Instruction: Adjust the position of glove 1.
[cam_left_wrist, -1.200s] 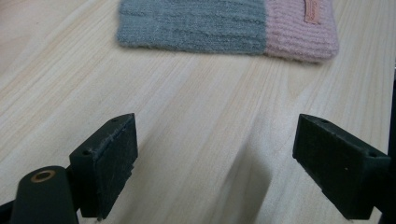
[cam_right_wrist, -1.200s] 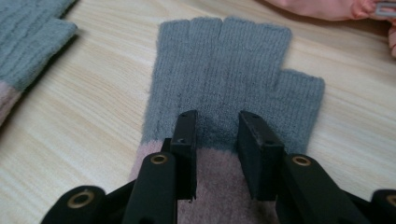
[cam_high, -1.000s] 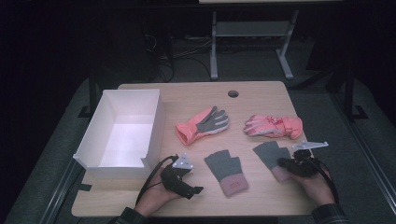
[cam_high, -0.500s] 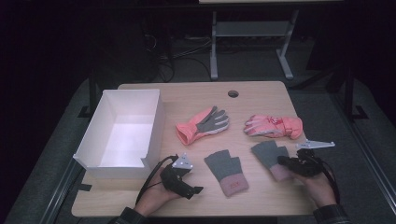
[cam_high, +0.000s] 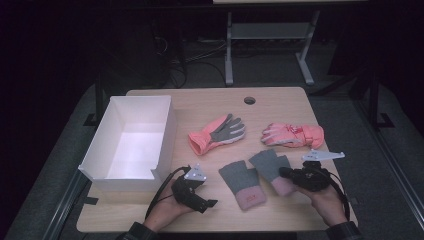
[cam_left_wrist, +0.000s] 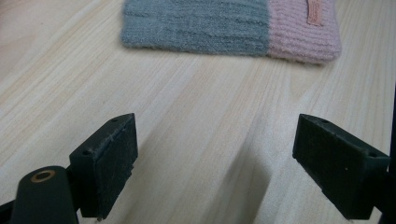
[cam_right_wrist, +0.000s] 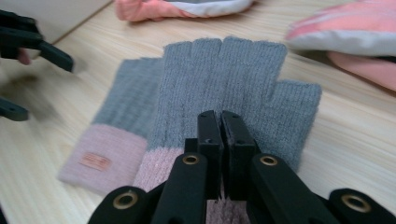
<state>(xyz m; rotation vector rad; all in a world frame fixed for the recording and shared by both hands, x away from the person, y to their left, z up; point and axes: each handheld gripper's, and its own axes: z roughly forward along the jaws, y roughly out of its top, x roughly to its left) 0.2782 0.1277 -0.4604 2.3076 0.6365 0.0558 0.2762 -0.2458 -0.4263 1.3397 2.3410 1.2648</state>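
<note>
Two grey knitted fingerless gloves with pink cuffs lie near the table's front. My right gripper (cam_high: 286, 173) is shut on the right one (cam_high: 269, 164) at its cuff. In the right gripper view the gripper (cam_right_wrist: 220, 122) has its jaws pressed together, with pink fibres between them. There the held glove (cam_right_wrist: 243, 79) lies partly over the other glove (cam_right_wrist: 123, 121). That other glove (cam_high: 242, 182) lies flat just left of it. My left gripper (cam_high: 209, 204) rests on the table left of this glove, open. In the left gripper view the gripper (cam_left_wrist: 219, 156) has nothing between its jaws, and the glove (cam_left_wrist: 210, 23) lies ahead.
A white open box (cam_high: 165, 135) stands at the left of the table (cam_high: 210, 220). A salmon glove with a grey palm (cam_high: 217, 132) and a pink padded glove (cam_high: 292, 135) lie in the middle behind the grey pair. A cable hole (cam_high: 249, 100) sits near the far edge.
My right gripper has moved left and up a little, drawing the held grey glove closer to the other one. The left gripper has stayed put.
</note>
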